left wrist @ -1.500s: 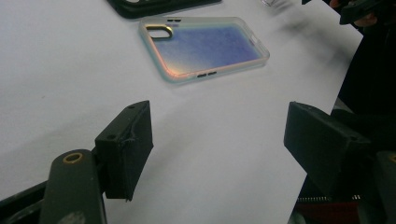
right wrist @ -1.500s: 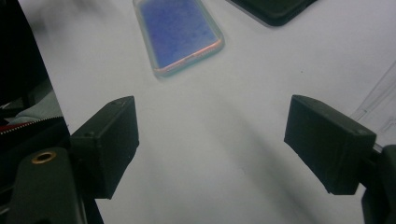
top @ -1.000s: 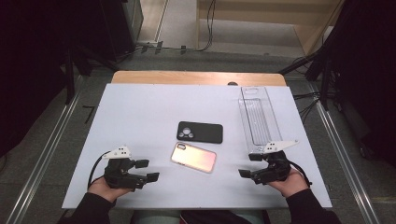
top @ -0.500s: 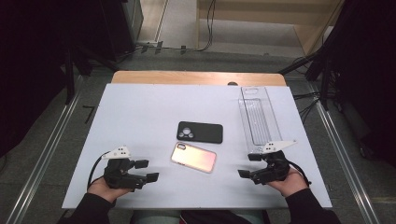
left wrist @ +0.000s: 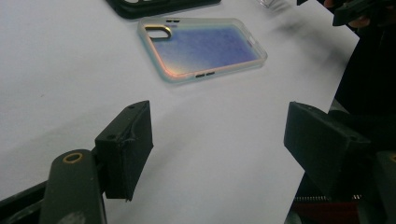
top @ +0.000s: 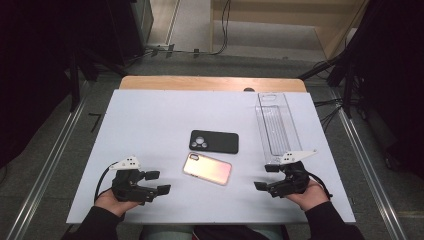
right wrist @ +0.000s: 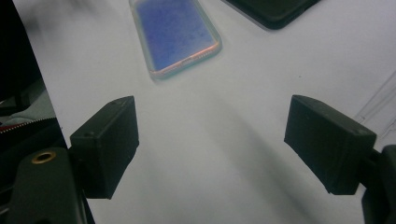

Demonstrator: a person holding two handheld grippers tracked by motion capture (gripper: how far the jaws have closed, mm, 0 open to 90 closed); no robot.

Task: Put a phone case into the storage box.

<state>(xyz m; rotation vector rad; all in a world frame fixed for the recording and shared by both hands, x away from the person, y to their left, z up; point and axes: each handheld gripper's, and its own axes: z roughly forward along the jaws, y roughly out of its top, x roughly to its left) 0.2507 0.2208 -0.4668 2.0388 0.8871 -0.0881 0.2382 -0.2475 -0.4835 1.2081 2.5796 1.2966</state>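
An iridescent pink phone case (top: 207,168) lies in the middle of the white table (top: 150,120), seen bluish in the left gripper view (left wrist: 203,48) and the right gripper view (right wrist: 175,33). Just behind it lies a black phone case (top: 214,141) (left wrist: 159,6) (right wrist: 273,10). My left gripper (top: 158,182) (left wrist: 219,149) rests near the front left edge, open with nothing between its jaws. Over at the front right my right gripper (top: 265,177) (right wrist: 212,140) also stands open and empty, aimed toward the pink case.
A clear plastic tray (top: 276,126) stands lengthwise at the right, just behind my right gripper. A wooden board edge (top: 210,83) runs along the table's far side. Metal rails (top: 45,165) flank the table on the floor.
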